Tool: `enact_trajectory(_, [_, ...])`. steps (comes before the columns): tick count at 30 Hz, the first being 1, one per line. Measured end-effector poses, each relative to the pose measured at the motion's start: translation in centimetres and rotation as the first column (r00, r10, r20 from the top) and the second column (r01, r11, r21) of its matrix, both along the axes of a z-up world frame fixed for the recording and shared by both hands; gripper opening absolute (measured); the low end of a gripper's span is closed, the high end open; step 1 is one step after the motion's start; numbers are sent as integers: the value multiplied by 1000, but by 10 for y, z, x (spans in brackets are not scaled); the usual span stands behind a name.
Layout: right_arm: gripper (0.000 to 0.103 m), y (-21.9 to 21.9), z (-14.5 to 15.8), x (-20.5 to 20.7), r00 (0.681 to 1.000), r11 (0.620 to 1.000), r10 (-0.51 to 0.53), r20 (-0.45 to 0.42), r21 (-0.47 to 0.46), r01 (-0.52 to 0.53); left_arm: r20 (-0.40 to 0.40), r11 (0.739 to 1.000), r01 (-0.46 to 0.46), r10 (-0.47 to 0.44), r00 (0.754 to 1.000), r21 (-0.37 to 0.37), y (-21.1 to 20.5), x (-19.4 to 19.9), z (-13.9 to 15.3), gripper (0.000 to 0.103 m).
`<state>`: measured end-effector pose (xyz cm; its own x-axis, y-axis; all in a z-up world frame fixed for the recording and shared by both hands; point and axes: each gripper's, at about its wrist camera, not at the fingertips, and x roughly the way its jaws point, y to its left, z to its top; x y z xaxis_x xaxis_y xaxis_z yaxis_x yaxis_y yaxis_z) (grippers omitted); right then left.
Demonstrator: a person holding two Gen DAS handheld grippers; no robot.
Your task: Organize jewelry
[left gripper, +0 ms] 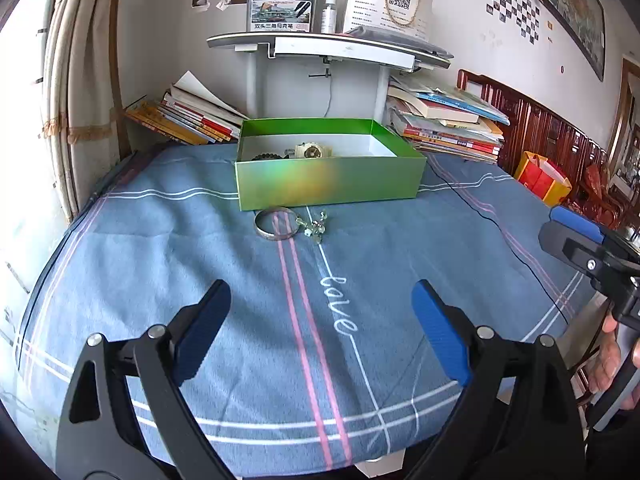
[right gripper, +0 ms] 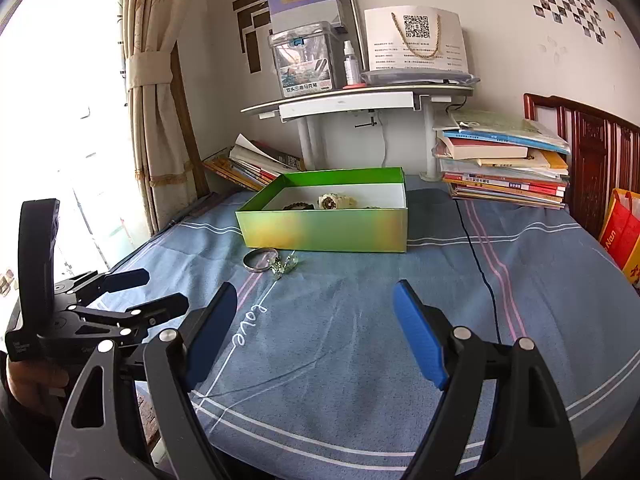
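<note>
A green box (left gripper: 328, 180) (right gripper: 324, 228) stands open on the blue cloth. Inside it lie a cream watch (left gripper: 311, 151) (right gripper: 332, 201) and a dark bead bracelet (left gripper: 266, 156) (right gripper: 298, 206). In front of the box lie a silver bangle (left gripper: 276, 224) (right gripper: 260, 260) and a pale green beaded piece (left gripper: 316, 227) (right gripper: 286, 266) beside it. My left gripper (left gripper: 322, 328) is open and empty, near the table's front, well short of the jewelry. My right gripper (right gripper: 316, 328) is open and empty, also at the front. Each gripper shows at the edge of the other's view, the right one (left gripper: 592, 248) and the left one (right gripper: 120, 300).
Stacks of books (left gripper: 448, 120) (right gripper: 504, 164) lie behind the box on both sides, under a small white shelf (left gripper: 328, 48) (right gripper: 360, 100). A thin black cable (left gripper: 500, 224) (right gripper: 484, 272) runs across the cloth right of the box. A curtain (right gripper: 156, 92) hangs at the left.
</note>
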<state>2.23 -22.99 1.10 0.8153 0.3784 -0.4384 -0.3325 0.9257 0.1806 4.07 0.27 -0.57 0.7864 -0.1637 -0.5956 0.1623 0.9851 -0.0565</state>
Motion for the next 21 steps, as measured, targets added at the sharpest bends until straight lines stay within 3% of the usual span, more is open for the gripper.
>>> enact_trajectory(4, [79,-6,-5,6,1000,1000,-7,-15,11,7,-2,1000,10,-10,1000,8,-7,20,0,91])
enact_trajectory(7, [79,-9,-11,12,999,1000,-9,-36,16,10,-19,998,13,-12,1000,57,-15,52,-8,87])
enact_trajectory(11, [79,-12,-20,20,998,1000,-5,-62,19,6,-103,997,37,-31,994,61,-25,96,-23,55])
enact_trajectory(17, [79,-16,-29,34,996,1000,0,-91,30,2,-177,990,76,-54,983,122,-42,147,-43,50])
enact_trajectory(19, [79,-18,-31,39,995,999,1,-99,33,3,-201,988,89,-62,978,127,-45,155,-49,42])
enact_trajectory(21, [79,-20,-33,43,994,999,0,-106,35,4,-238,987,94,-62,969,127,-47,168,-58,26])
